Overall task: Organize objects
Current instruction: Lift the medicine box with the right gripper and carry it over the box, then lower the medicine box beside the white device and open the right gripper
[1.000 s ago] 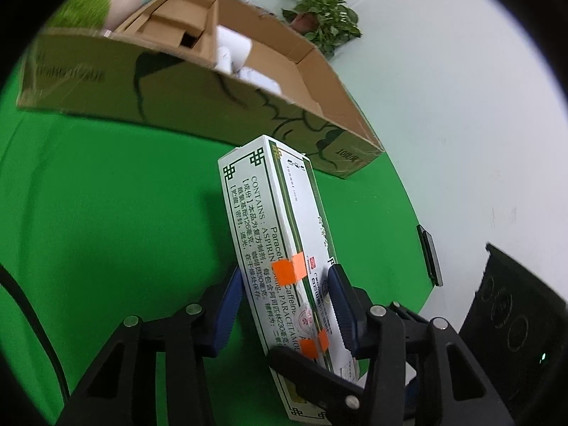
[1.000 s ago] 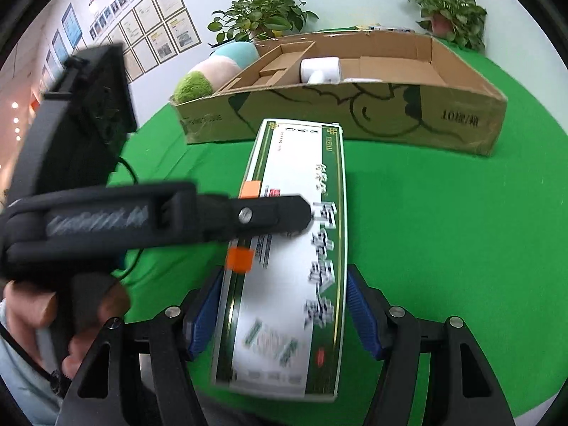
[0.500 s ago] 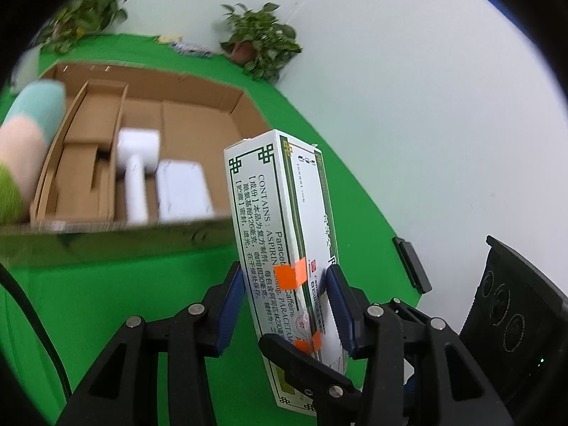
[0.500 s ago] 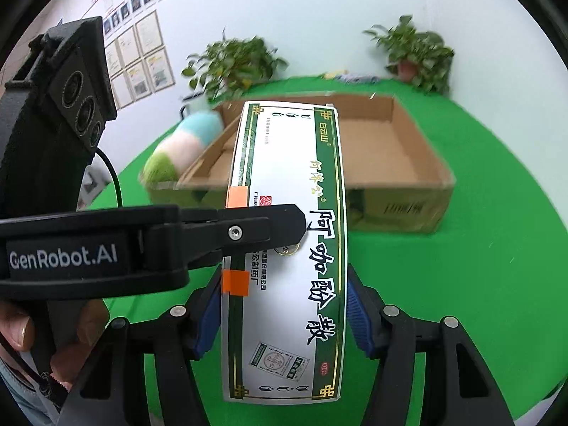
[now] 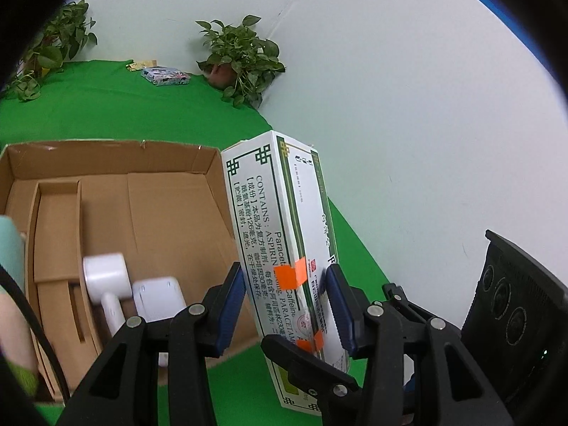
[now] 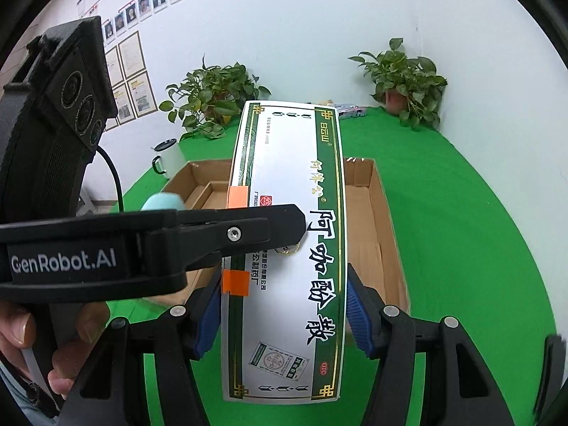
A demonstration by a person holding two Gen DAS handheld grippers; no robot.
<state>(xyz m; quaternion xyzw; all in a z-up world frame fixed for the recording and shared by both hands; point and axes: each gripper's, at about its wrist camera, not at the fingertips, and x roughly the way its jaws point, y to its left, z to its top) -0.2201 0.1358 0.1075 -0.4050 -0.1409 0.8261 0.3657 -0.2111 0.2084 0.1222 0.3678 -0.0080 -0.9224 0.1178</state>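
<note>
Gripping the long white-and-green medicine box (image 6: 284, 248) across its width, the right gripper (image 6: 282, 314) fills the bottom of its own view, blue pads pressed on both long edges; its jaws have just been closing a little on the box. Crossing from the left of that frame, the left gripper (image 5: 287, 305) clamps the same box by its thin sides, and in the left wrist view its pads (image 5: 230, 305) sit on either face just below a strip of orange tape (image 5: 289, 275). A hand (image 6: 42, 348) shows at the lower left of the right view. Held off the green table (image 6: 461, 248), the box stands in front of an open cardboard box (image 5: 170, 191) that occupies the middle of both views. Inside it, at the lower left of the left view, lie two white objects (image 5: 106, 277). Farther back, a white mug (image 6: 170, 158) and two potted plants (image 6: 404, 78) stand by the white wall.
</note>
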